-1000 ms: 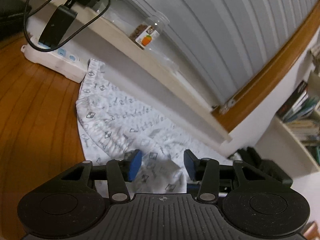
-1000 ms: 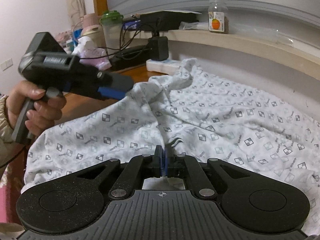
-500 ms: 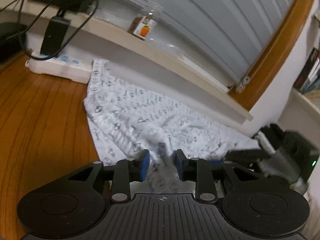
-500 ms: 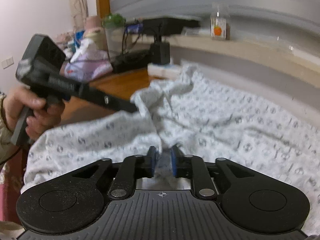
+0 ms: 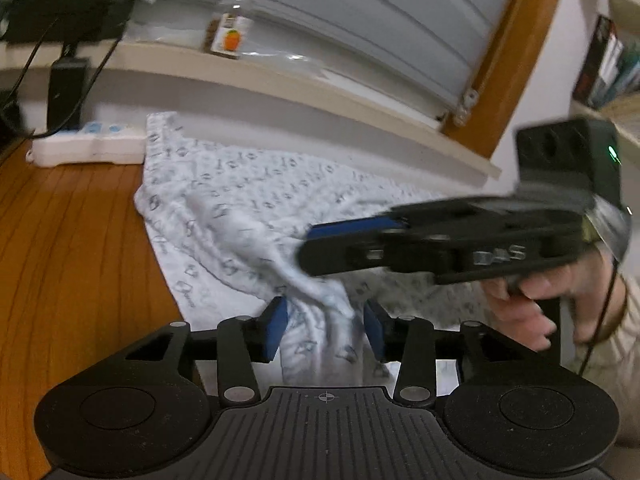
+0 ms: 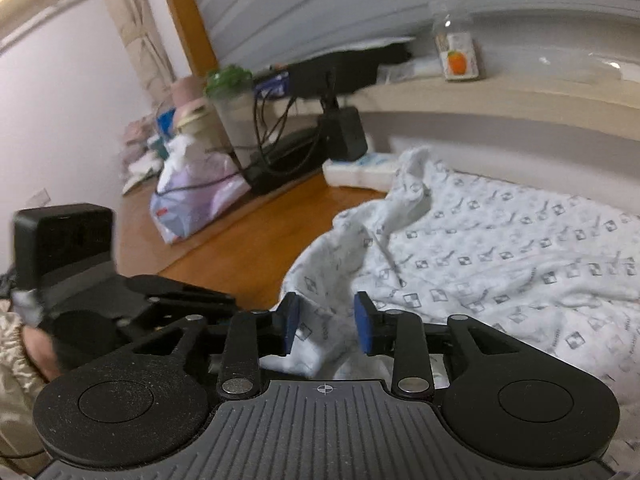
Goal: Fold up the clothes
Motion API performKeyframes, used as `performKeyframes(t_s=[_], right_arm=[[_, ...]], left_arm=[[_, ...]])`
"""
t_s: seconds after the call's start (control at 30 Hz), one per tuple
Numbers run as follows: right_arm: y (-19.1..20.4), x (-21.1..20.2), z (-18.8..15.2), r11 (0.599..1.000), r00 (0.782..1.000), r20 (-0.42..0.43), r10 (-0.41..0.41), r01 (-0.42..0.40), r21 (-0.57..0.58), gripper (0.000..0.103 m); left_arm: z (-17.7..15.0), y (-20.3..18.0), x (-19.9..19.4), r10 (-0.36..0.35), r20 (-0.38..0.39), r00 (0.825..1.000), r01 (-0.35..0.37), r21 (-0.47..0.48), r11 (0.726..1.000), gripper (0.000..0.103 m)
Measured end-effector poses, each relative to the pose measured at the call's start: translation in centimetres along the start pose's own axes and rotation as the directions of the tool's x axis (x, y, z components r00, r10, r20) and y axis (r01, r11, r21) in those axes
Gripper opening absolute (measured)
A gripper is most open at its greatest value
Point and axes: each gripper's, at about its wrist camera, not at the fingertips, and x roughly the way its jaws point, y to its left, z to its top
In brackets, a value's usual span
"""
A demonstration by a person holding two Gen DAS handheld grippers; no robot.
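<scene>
Clothing (image 5: pixel 256 200) lay rumpled on your worktop (image 5: pixel 72 248), a bunched fold rising between your left claw (image 5: pixel 325 330), just reopened, while your right claw (image 6: pixel 325 322), just opening, had released it, apparently to regrip.

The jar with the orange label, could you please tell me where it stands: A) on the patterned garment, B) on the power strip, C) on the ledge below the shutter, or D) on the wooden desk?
C: the jar stands on the pale ledge under the shutter, above the garment and the power strip on the desk.
</scene>
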Motion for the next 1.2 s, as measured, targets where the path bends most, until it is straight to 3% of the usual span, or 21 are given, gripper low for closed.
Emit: performKeyframes(t_s=[0.07, 0.13, 0.2, 0.33, 0.6, 0.73, 0.83, 1.03, 1.2], right_arm=[[-0.1, 0.6, 0.0, 1.000, 1.000, -0.025, 0.003, -0.003, 0.001, 0.031], [-0.3, 0.8, -0.3, 1.000, 0.999, -0.047, -0.018, 0.017, -0.005, 0.016], [-1.0, 0.6, -0.7, 0.999, 0.997, -0.056, -0.046, 0.047, 0.005, 0.013], [-2.3, 0.0, -1.3, 0.997, 0.996, -0.058, -0.067, 0.070, 0.042, 0.012], [-2.1, 0.1, -1.7, 0.997, 0.997, -0.038, -0.074, 0.074, 0.015, 0.012], [-2.6, -0.2, -2.2, 0.998, 0.999, -0.017, -0.052, 0.052, 0.034, 0.012], [-2.6, -0.2, -2.2, 0.998, 0.999, -0.011, -0.048, 0.049, 0.034, 0.012], [-2.7, -0.3, -2.2, 0.998, 0.999, -0.009, -0.044, 0.044, 0.040, 0.012], [-2.6, -0.3, -2.2, 0.998, 0.999, -0.006, -0.049, 0.049, 0.035, 0.013]], left_arm=[[-0.1, -0.4, -0.1, 0.008, -0.002, 1.000, -0.008, 0.019, 1.000, 0.045], [-0.2, -0.3, -0.3, 0.002, 0.002, 1.000, -0.003, 0.007, 1.000, 0.045], [-0.3, -0.1, -0.7, -0.005, 0.012, 1.000, 0.005, -0.009, 1.000, 0.046], [-0.6, 0.9, -2.0, -0.018, 0.053, 0.998, 0.021, -0.055, 0.998, 0.054], [0.8, 5.5, -1.0, -0.043, 0.072, 0.997, 0.060, -0.266, 0.962, 0.054], [1.4, 5.9, 0.3, -0.067, 0.067, 0.996, 0.082, -0.275, 0.958, 0.051], [1.7, 5.9, 1.2, -0.045, 0.048, 0.998, 0.057, -0.273, 0.960, 0.044], [1.6, 4.6, 1.0, 0.015, 0.065, 0.998, -0.004, -0.176, 0.984, 0.002], [2.5, 4.3, -3.2, 0.059, 0.180, 0.982, -0.034, -0.139, 0.990, 0.002]])
